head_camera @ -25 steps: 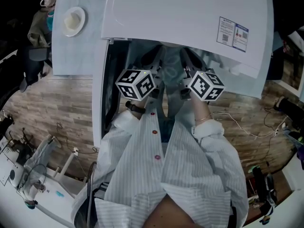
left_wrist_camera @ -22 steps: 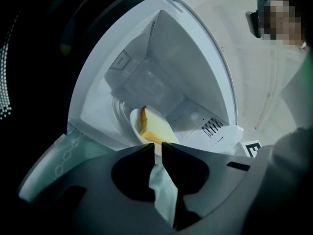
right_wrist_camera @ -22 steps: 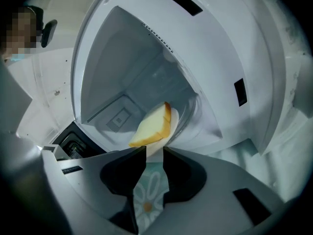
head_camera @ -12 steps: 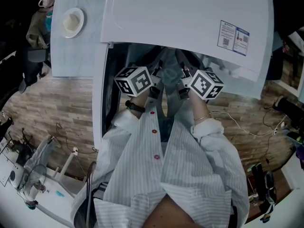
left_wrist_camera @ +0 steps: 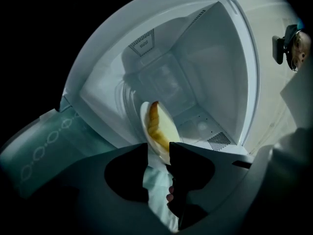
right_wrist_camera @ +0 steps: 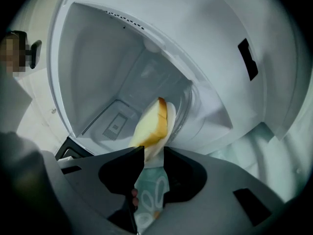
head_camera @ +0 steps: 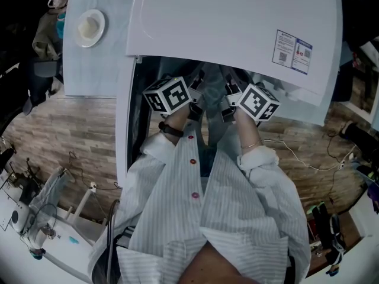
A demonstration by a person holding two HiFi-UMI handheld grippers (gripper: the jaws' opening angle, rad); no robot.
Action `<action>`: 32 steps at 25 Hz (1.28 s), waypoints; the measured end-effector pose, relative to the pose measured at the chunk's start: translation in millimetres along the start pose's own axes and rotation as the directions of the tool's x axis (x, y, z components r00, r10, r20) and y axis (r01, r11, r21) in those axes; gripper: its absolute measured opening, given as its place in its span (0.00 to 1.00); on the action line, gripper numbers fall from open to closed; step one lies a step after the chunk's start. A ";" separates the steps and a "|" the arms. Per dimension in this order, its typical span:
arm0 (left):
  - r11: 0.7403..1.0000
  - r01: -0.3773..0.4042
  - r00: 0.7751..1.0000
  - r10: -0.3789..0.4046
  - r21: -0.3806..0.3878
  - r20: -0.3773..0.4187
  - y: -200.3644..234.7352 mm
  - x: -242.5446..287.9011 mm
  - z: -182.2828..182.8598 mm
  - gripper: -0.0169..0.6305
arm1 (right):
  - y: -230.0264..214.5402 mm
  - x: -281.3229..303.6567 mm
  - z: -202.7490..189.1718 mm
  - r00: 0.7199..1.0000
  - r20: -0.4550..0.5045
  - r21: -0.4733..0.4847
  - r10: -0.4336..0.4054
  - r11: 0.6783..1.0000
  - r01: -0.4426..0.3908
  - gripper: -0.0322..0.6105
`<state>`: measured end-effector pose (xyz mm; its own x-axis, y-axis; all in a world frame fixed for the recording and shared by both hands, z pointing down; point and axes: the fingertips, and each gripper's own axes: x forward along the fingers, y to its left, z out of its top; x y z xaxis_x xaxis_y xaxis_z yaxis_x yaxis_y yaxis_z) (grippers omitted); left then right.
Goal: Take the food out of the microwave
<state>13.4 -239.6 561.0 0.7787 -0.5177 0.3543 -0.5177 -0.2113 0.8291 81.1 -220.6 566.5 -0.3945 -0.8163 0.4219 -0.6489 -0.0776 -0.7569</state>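
Inside the open white microwave (head_camera: 225,22) a white plate (left_wrist_camera: 169,129) carries a piece of yellow-brown bread (left_wrist_camera: 154,126). My left gripper (left_wrist_camera: 158,153) has the plate's near rim between its jaws, which are opening, and the pads do not press on it. From the other side, my right gripper (right_wrist_camera: 154,155) straddles the same plate (right_wrist_camera: 171,112) just below the bread (right_wrist_camera: 149,124), with its jaws apart. In the head view only the two marker cubes, left (head_camera: 172,94) and right (head_camera: 259,103), show at the oven's mouth, and the fingertips are hidden under its top.
The microwave door (head_camera: 125,117) hangs open at the left. A second small plate of food (head_camera: 90,26) sits on the pale blue tabletop (head_camera: 89,64) beside the oven. The glass turntable (right_wrist_camera: 190,99) lies under the plate, and cables trail over the wooden floor (head_camera: 71,135).
Both marker cubes have rolled a little and edged up toward the microwave's opening. The plate on the tabletop has not moved.
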 end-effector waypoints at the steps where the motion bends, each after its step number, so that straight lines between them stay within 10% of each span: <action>1: 1.000 -0.003 1.000 0.003 -0.002 0.005 -0.5 0.6 1.0 0.24 | -0.8 0.5 0.0 1.000 0.000 0.004 -0.002 1.000 0.002 0.26; 32: 0.999 -0.035 0.999 0.034 -0.036 -0.015 6.6 -14.7 -10.9 0.15 | 5.6 -14.8 -26.0 0.999 0.024 0.184 0.023 0.983 -0.027 0.16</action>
<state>2.4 -224.3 566.0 0.7656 -0.5125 0.3888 -0.5314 -0.1632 0.8313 66.4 -194.0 569.0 -0.3939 -0.8313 0.3923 -0.5072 -0.1594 -0.8470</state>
